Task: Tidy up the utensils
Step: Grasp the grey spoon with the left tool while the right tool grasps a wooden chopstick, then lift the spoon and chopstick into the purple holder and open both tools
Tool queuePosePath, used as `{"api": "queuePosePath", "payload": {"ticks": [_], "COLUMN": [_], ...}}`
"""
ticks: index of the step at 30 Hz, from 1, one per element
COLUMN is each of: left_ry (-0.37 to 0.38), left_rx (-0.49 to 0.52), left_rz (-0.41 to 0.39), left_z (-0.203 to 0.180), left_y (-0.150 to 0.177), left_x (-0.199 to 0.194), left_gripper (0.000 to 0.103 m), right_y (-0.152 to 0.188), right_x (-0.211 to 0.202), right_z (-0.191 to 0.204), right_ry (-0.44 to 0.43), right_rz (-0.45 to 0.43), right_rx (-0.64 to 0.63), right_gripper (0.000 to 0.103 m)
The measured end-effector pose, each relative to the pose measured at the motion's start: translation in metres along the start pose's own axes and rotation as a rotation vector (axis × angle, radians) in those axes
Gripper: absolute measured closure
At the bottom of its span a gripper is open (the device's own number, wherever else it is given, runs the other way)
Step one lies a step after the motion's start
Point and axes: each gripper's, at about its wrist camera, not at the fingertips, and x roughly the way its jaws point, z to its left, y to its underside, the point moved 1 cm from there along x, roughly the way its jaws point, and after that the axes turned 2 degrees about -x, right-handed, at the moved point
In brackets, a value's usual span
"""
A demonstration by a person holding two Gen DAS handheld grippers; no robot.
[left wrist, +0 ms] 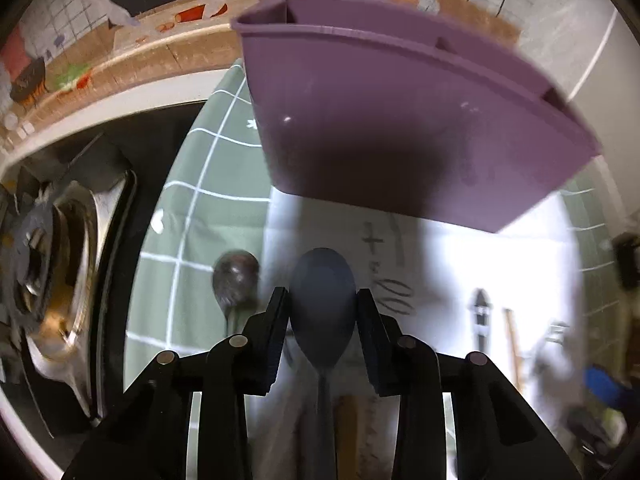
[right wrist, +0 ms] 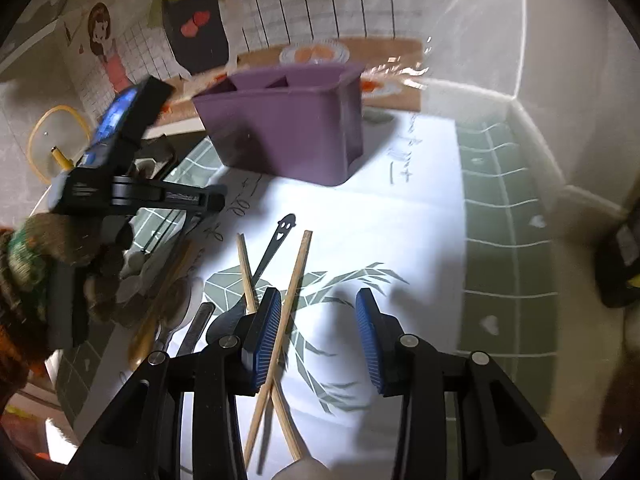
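My left gripper [left wrist: 323, 300] is shut on a dark grey spoon [left wrist: 322, 292], its bowl between the pads, held just in front of the purple compartmented utensil holder [left wrist: 400, 120]. The holder also shows in the right wrist view [right wrist: 288, 128], standing on the white paper. My right gripper [right wrist: 316, 320] is open and empty above two crossed wooden chopsticks [right wrist: 296, 276] and a black smiley-handled utensil [right wrist: 276, 240]. The left gripper [right wrist: 132, 196] shows at the left in the right wrist view.
A second dark spoon [left wrist: 236, 280] lies on the green grid cloth [left wrist: 208, 208]. A gas stove burner [left wrist: 52, 264] sits at the left. More utensils [right wrist: 168, 312] lie on the left of the white paper [right wrist: 380, 232]. A wall corner stands at the right.
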Motion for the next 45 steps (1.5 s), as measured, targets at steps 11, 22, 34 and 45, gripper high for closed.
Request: {"api": "queuePosePath", "payload": {"ticks": [11, 22, 34, 45], "left_ry": [0.182, 0.274, 0.363, 0.303], "left_rx": [0.075, 0.055, 0.065, -0.006], "left_rz": [-0.218, -0.374, -0.730, -0.590], "left_z": [0.021, 0.057, 0.029, 0.023], "left_y": [0.062, 0.071, -0.085, -0.138], "left_x": [-0.118, -0.197, -0.303, -0.159], "left_gripper": [0.068, 0.068, 0.068, 0.068], "right_y": [-0.006, -0.009, -0.195, -0.228], "right_x": [0.053, -0.052, -0.200, -0.063], "right_z": [0.031, 0.035, 0.052, 0.010], "right_ry": [0.041, -0.019, -0.001, -0.053], "right_rz": [0.105, -0.057, -0.670, -0.646], "right_rx": [0.010, 0.045, -0.044, 0.024], "right_gripper": [0.087, 0.097, 0.097, 0.097]}}
